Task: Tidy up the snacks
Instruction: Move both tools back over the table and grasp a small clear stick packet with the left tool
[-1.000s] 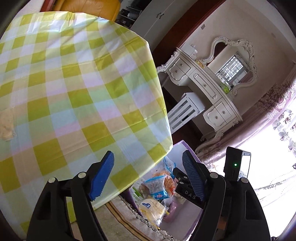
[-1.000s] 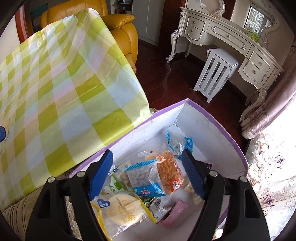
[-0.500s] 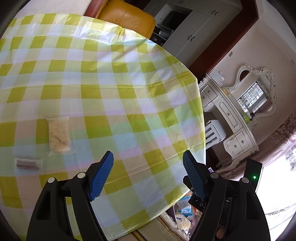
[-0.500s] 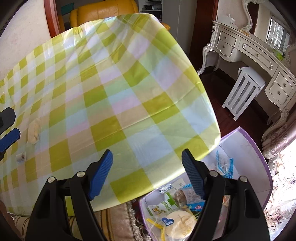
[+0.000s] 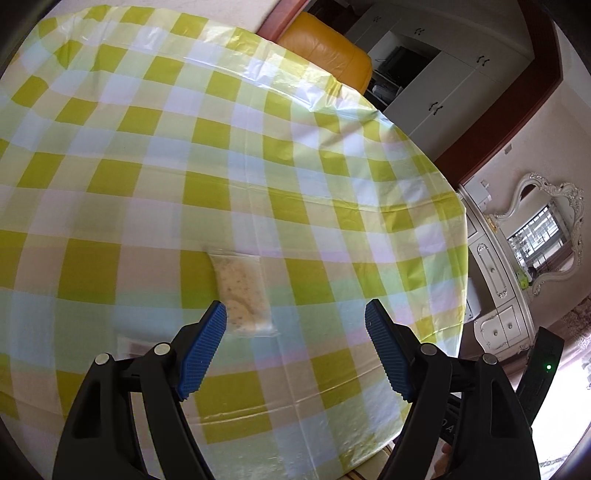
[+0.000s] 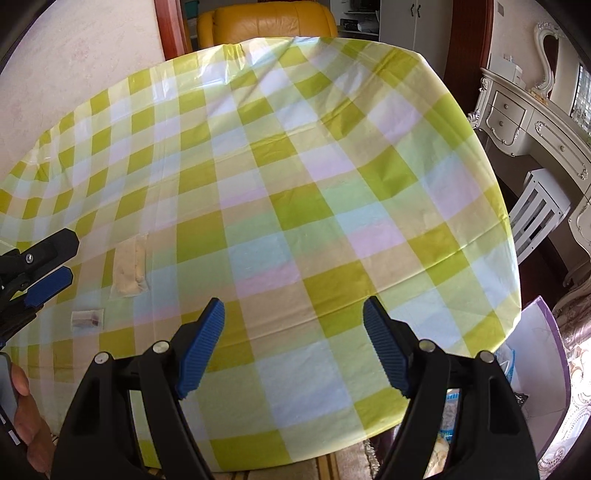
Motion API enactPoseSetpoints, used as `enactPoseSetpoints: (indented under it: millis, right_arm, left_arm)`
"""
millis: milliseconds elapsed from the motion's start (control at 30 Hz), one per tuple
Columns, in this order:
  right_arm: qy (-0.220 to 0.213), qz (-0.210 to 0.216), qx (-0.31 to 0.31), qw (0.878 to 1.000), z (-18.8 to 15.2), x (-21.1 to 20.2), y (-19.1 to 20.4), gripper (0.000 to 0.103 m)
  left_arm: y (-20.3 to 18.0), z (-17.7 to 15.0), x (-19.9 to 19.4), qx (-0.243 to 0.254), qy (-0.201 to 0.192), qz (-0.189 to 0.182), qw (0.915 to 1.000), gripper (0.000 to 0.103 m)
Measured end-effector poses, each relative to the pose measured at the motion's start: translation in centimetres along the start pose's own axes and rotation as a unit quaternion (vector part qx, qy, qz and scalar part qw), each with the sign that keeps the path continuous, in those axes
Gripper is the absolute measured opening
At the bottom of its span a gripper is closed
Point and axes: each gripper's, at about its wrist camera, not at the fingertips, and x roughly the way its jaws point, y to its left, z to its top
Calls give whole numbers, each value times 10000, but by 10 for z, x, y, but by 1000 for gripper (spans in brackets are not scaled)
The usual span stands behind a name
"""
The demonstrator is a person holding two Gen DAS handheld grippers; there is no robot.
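A clear packet of pale crumbly snack lies on the checked tablecloth, just ahead of my open, empty left gripper, nearer its left finger. The packet also shows in the right wrist view, with a small dark-and-white wrapped snack beside it. My left gripper shows there at the left edge. My right gripper is open and empty over the table's near part. The purple-rimmed snack box stands on the floor at the lower right, mostly hidden.
An orange leather armchair stands behind the table. A white ornate dresser with a mirror and a white slatted stool are to the right. The table edge curves along the right.
Both grippers have swung up from the floor box to the tabletop. The left gripper has moved left and now has the pale snack packet right before it. Both stayed open.
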Motion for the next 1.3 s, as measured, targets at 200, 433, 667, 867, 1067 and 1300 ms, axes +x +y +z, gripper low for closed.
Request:
enactPoseSetpoints:
  millis: [200, 433, 667, 867, 1067, 1300]
  right_arm:
    - [7, 182, -89, 9998, 4, 7, 19, 77]
    - [-113, 289, -301, 9991, 8, 12, 32, 78]
    - [-359, 378, -453, 9976, 10, 10, 41, 78]
    - [-389, 464, -381, 9974, 8, 12, 36, 79]
    - [-328, 520, -308, 9976, 10, 20, 31, 80]
    - [-283, 574, -471, 9968, 11, 25, 43, 80]
  left_arm:
    - [47, -1, -12, -156, -46, 539, 9984, 75]
    - [60, -21, -19, 317, 81, 1003, 9944, 70]
    - [49, -36, -5, 763, 241, 1230, 9892, 65]
    - [42, -36, 8, 962, 305, 1573, 9824, 68]
    - [37, -37, 22, 1100, 441, 1885, 9749, 70]
    - [34, -37, 26, 1308, 412, 2167, 9666, 59]
